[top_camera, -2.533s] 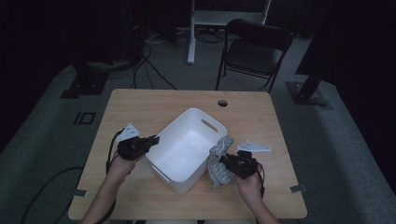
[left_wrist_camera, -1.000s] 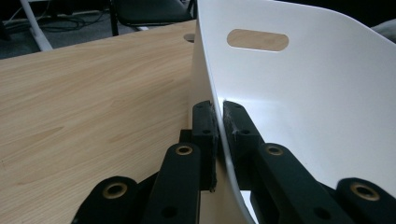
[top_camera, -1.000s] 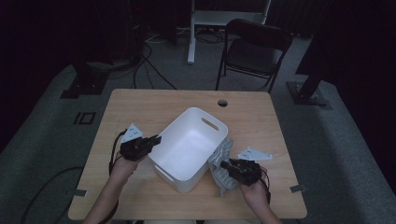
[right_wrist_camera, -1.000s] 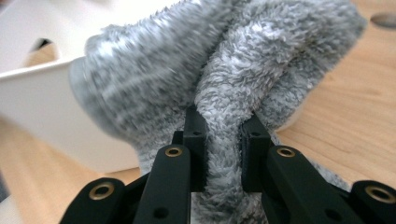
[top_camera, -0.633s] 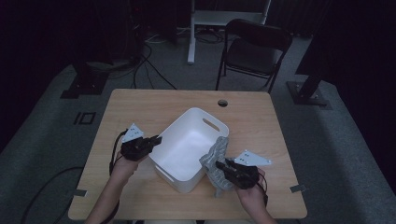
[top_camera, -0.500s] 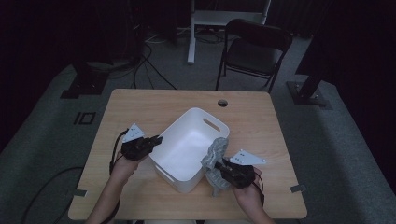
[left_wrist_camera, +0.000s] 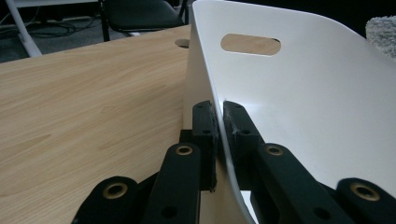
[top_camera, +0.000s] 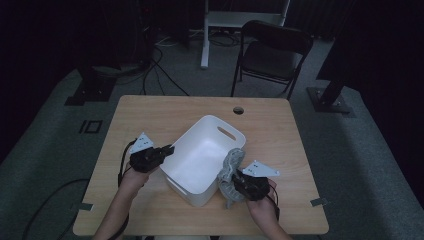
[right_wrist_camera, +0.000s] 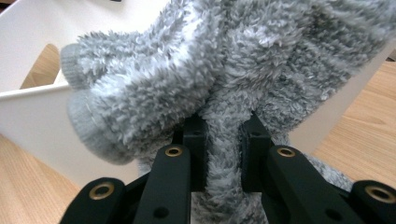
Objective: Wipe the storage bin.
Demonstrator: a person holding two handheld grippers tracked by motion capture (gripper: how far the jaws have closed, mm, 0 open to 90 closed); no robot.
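Note:
A white plastic bin (top_camera: 205,152) with a slot handle stands slanted in the middle of the wooden table (top_camera: 150,112). My left gripper (top_camera: 169,149) is shut on the bin's left rim (left_wrist_camera: 219,126), one jaw outside the wall and one inside. My right gripper (top_camera: 231,179) is shut on fuzzy grey socks (top_camera: 231,167), which I hold up against the bin's right wall, their top at rim height. In the right gripper view the grey socks (right_wrist_camera: 224,79) bunch over the jaws, with the bin's white wall (right_wrist_camera: 28,112) behind them.
A black chair (top_camera: 272,52) and a white desk leg (top_camera: 205,35) stand beyond the table's far edge. A round cable hole (top_camera: 238,110) sits near that edge. Bare wood lies left of the bin and along the front.
My right gripper has carried the grey socks left and up, from the table beside the bin to the bin's right rim. The left gripper has kept its hold on the bin.

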